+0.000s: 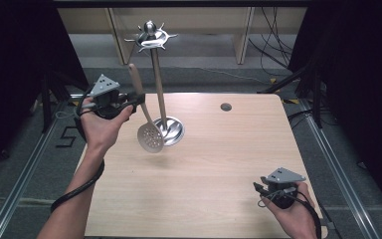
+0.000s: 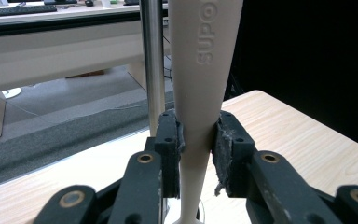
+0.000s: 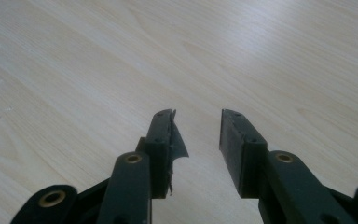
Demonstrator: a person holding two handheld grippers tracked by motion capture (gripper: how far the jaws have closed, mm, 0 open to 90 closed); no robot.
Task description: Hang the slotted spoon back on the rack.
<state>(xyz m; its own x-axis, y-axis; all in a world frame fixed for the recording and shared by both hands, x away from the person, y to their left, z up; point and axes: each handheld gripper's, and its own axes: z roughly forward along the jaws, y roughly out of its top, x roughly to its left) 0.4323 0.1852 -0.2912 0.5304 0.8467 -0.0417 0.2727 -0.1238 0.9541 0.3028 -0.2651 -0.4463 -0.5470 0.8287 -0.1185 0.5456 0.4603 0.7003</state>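
Two grippers are in use at a pale wooden table (image 1: 219, 164). High view: the left gripper (image 1: 138, 98) is held above the table's far left part, its jaws clamped on the beige handle of a slotted spoon (image 1: 143, 112). The spoon hangs tilted, handle end up and away, perforated head down — just in front of the jaws stands a metal utensil rack (image 1: 156, 74), whose pole rises from a round base to a crown of hooks. The spoon's head lies over the rim of that base in this view; contact cannot be judged. The right gripper (image 1: 258, 189) rests low over the near right corner, well apart from the spoon and rack, nothing between its jaws.

Left gripper view: the left gripper (image 2: 198, 135) has both pads pressed against the narrow neck of the slotted spoon (image 2: 200, 70), which runs upright through the jaws. The rack's pole (image 2: 154, 60) stands immediately behind the left-hand jaw.

Right gripper view: the right gripper (image 3: 198, 128) has its jaws standing apart — bare table (image 3: 121, 60) lies beyond them.
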